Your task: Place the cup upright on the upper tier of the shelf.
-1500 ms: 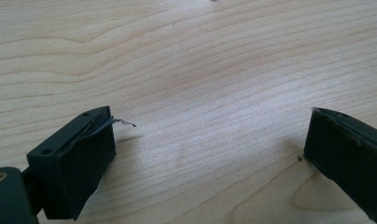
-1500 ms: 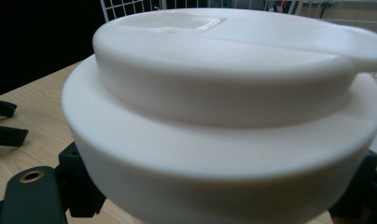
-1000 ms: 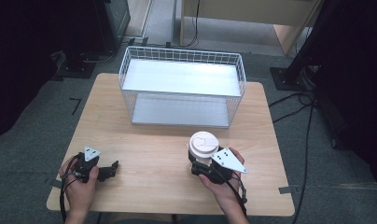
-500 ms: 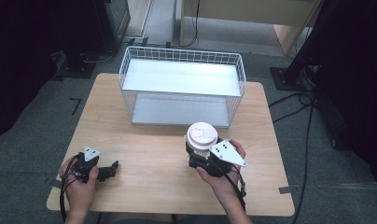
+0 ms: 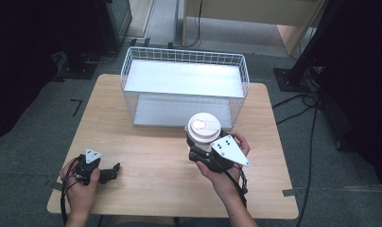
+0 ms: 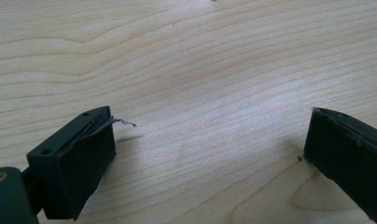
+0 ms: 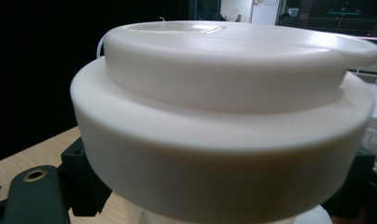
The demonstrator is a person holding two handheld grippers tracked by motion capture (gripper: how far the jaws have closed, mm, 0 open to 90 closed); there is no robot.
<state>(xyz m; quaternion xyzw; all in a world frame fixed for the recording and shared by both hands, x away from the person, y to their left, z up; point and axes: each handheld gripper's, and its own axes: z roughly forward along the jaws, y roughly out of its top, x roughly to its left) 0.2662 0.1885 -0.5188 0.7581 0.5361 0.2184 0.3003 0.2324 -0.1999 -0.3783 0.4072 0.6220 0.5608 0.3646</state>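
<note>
The white lidded cup (image 7: 224, 121) sat so close to the right gripper's camera that its lid ran off the right edge and its body below the lid was cut off at the bottom — the jaws around it were mostly hidden, just dark bits at either side. From above, the right gripper (image 5: 203, 152) had its jaws tucked under the cup's lid. In the left gripper view, the right-hand jaw of the left gripper (image 6: 203, 158) got clipped by the frame edge.
</note>
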